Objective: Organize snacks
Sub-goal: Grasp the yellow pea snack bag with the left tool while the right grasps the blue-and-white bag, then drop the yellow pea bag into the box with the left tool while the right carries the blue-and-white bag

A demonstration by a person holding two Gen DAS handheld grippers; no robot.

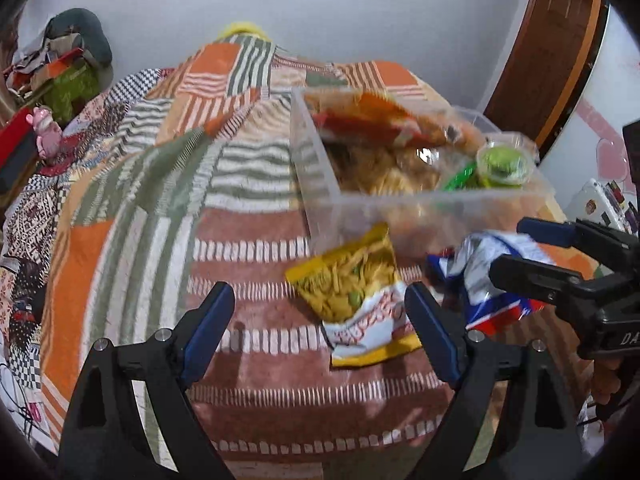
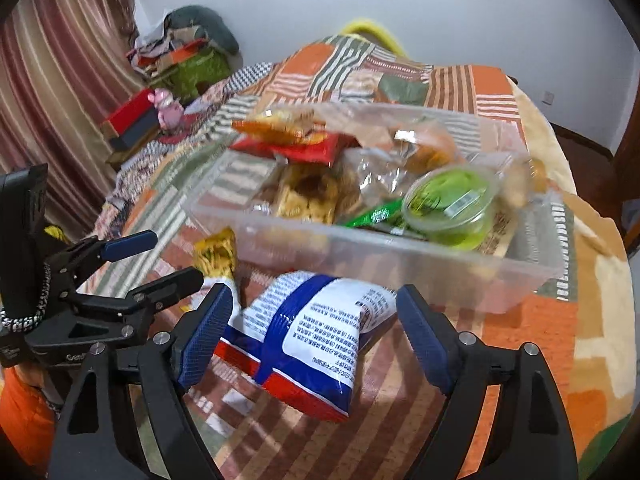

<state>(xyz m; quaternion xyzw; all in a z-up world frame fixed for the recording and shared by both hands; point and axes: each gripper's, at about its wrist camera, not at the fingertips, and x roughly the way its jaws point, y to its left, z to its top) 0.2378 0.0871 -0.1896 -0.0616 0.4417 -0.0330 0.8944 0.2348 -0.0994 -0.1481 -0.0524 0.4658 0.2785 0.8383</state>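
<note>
A clear plastic bin (image 1: pixel 320 184) (image 2: pixel 400 256) sits on the patchwork bedspread, holding several snack packs and a green lidded cup (image 1: pixel 502 162) (image 2: pixel 452 204). A yellow snack bag (image 1: pixel 352 292) (image 2: pixel 216 256) lies in front of the bin. My left gripper (image 1: pixel 320 304) is open, with the bag's left part between its fingers and not gripped. A blue, white and red bag (image 2: pixel 308 344) (image 1: pixel 488 276) lies beside it, between the open fingers of my right gripper (image 2: pixel 314 312), which also shows in the left wrist view (image 1: pixel 516 250).
The bedspread (image 1: pixel 160 200) covers the whole surface. A pink toy (image 1: pixel 48 132) (image 2: pixel 166 110), red boxes (image 2: pixel 132 120) and piled clothes (image 2: pixel 188 48) lie at the far left. A wooden door (image 1: pixel 548 48) stands at the right, a striped curtain (image 2: pixel 52 80) at the left.
</note>
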